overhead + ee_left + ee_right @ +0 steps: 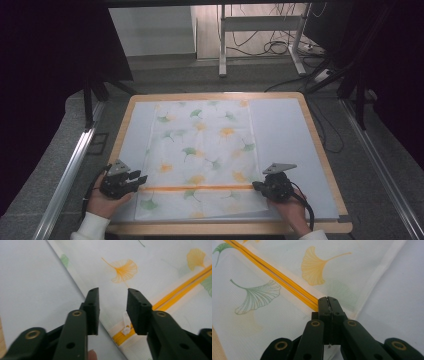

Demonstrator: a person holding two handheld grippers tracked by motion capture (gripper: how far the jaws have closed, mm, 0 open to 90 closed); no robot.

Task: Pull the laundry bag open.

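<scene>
Work in hand: we read this as working the orange zipper (195,188) of a ginkgo-print pillowcase (200,150) — one gripper at each end of the zip line.
Pillowcase place: flat in the middle of the high view, on a pale sheet (280,140) over a wooden table (320,145); the zipper runs level across the lower third of the frame.
Left gripper (112,305): jaws parted to a middling gap, nothing pinched; the white zipper pull (126,325) sits low between them, just beside the right-hand pad, at the lower centre of the left gripper view.
Right gripper (328,305): jaws pressed together at the zipper's end, near the hem; we judge they pin the fabric there, though the pinch itself is hidden.
Materials: thin woven cloth, matte, fine ribbed weave; printed fan leaves in yellow and green; zipper tape smooth, twin orange ridges; pull small, flat, pale.
Risk one: the pull is small and lies flat — closing off-centre could take cloth instead, or nothing.
Risk two: if the right hold slips, the light case would bunch and drag along with the slider.
Risk three: loose cloth beside the teeth may catch and jam.
</scene>
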